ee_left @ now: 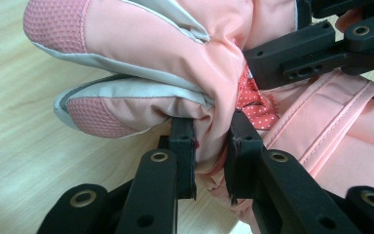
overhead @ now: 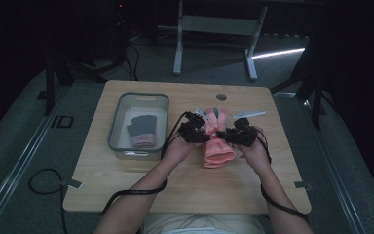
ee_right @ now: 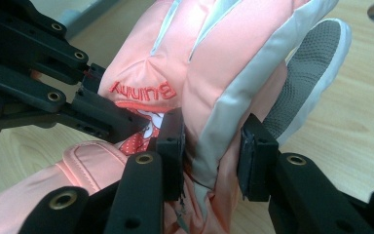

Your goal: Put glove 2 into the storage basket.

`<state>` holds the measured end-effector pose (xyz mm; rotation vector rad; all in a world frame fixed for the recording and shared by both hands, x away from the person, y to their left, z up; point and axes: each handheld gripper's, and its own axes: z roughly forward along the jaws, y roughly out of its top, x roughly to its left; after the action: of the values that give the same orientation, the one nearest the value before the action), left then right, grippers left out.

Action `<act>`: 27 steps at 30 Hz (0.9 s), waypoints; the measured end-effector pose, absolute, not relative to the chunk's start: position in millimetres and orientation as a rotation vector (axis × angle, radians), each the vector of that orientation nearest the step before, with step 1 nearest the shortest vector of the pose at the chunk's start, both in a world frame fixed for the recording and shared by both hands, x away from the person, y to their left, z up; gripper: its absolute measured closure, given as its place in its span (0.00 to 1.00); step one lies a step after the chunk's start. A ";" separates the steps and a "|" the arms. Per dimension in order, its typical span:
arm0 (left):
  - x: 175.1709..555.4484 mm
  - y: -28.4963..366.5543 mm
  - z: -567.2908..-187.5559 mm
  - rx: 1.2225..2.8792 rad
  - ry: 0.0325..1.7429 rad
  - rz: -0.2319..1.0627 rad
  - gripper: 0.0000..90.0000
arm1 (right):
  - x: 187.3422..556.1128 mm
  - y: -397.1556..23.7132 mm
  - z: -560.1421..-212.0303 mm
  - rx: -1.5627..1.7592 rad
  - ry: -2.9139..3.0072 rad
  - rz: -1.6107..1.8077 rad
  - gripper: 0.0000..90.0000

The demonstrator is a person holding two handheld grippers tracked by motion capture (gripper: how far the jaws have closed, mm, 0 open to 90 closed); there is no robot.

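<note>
— Two claws are engaged on one pink glove [overhead: 217,141]: the left claw [ee_left: 212,156] is pinched on a fold of fabric at one side, and the right claw [ee_right: 212,156] is clamped across the grey-trimmed edge at the other. How far along is the work judged to be?

— Roughly midway. The glove is held off the counter [overhead: 126,187], between the two hands near the middle, and has not yet been placed anywhere. A grey tub [overhead: 119,117] to the left already holds a grey glove with a pink cuff [overhead: 141,130], so delivery there is probably what remains.

— Is anything found in the way?

— Little. The tub's near wall must be cleared, and the trailing cables [overhead: 136,194] could be snagged. A round hole [overhead: 221,96] lies far off, harmless.
</note>
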<state>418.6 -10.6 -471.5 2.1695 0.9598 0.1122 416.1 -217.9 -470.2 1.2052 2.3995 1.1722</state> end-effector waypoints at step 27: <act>419.2 56.7 -402.6 2.129 1.052 0.271 0.85 | 437.1 -149.1 -406.3 1.018 2.411 1.260 0.75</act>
<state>419.2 56.7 -402.6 2.1290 1.0523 0.2707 437.1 -149.1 -406.3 1.0180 2.4107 1.2596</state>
